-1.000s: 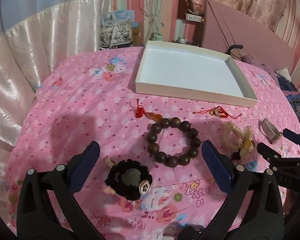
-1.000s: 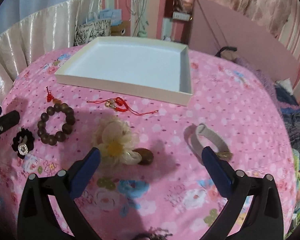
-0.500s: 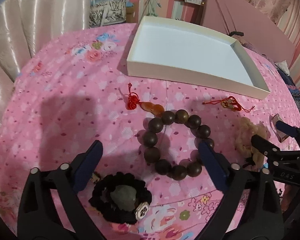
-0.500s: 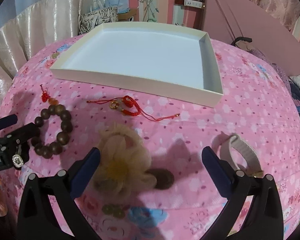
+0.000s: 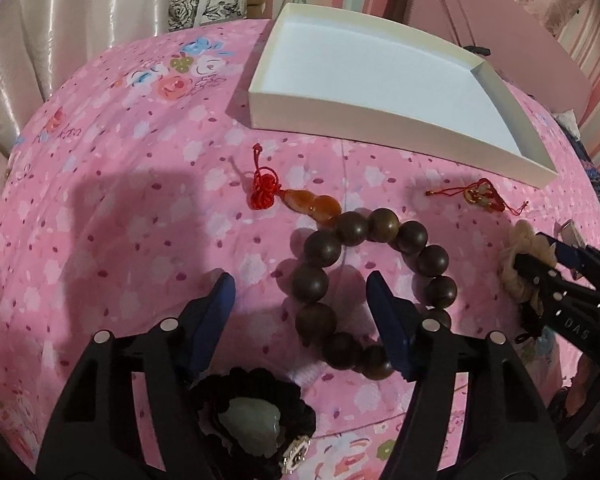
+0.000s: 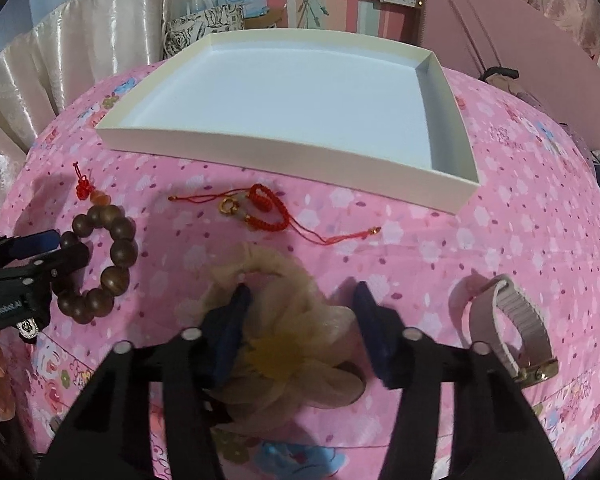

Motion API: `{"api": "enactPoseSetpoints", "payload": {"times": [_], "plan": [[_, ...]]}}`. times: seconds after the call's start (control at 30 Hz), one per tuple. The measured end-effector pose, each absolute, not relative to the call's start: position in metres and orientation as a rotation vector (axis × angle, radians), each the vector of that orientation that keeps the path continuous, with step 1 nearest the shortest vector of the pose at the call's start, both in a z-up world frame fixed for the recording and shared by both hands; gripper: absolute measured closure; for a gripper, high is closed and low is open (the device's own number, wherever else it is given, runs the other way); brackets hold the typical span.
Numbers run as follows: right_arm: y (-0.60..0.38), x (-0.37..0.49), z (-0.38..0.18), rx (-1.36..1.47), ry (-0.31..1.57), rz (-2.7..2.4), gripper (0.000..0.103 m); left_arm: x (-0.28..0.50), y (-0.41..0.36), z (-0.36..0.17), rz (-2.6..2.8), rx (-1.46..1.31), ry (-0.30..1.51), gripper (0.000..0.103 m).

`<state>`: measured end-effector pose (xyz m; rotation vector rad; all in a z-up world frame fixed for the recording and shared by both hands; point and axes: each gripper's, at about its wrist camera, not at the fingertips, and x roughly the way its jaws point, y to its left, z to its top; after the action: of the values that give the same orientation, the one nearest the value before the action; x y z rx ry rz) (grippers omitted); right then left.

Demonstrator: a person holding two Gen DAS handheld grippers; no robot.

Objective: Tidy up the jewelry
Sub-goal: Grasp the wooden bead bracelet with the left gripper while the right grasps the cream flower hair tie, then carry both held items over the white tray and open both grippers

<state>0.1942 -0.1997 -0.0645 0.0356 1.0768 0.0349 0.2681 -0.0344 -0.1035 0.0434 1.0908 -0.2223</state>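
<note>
pink floral bedspread (image 5: 100,208), jewelry loose before an empty white cardboard tray (image 6: 284,148).
left claw (image 5: 300,292) half-open straddling the dark wooden bead bracelet (image 5: 374,288); right claw (image 6: 300,304) half-open around the cream fabric flower (image 6: 284,344); soft petals may slip.

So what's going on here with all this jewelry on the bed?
A person is sorting jewelry with two hand-held grippers. The left hand-held gripper is open over the bead bracelet, one finger inside its ring. The right hand-held gripper is open around the cream flower scrunchie. The white box has nothing in it; the red cord charm, watch band and black scrunchie lie on the pink bedspread.
</note>
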Motion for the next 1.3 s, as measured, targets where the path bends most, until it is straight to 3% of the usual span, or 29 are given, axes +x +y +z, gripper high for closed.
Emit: {"api": "enactPoseSetpoints", "payload": {"times": [0.1, 0.17, 0.23, 0.47, 1.3], "plan": [[-0.202, 0.194, -0.064, 0.039, 1.066, 0.039, 0.067, 0.270, -0.039, -0.104, -0.224, 0.060, 1.088, 0.036], [-0.204, 0.195, -0.063, 0.049, 1.061, 0.045, 0.076, 0.271, -0.039, -0.103, -0.224, 0.060, 1.082, 0.044], [-0.206, 0.194, -0.062, 0.058, 1.059, 0.052, 0.079, 0.272, -0.037, -0.103, -0.219, 0.063, 1.074, 0.059], [-0.215, 0.189, -0.059, 0.090, 1.039, 0.064, 0.083, 0.272, -0.036, -0.103, -0.255, 0.035, 1.070, 0.083], [-0.241, 0.186, -0.055, 0.145, 1.039, 0.051, 0.083, 0.238, -0.052, -0.041, -0.373, 0.016, 0.936, 0.086]]}}
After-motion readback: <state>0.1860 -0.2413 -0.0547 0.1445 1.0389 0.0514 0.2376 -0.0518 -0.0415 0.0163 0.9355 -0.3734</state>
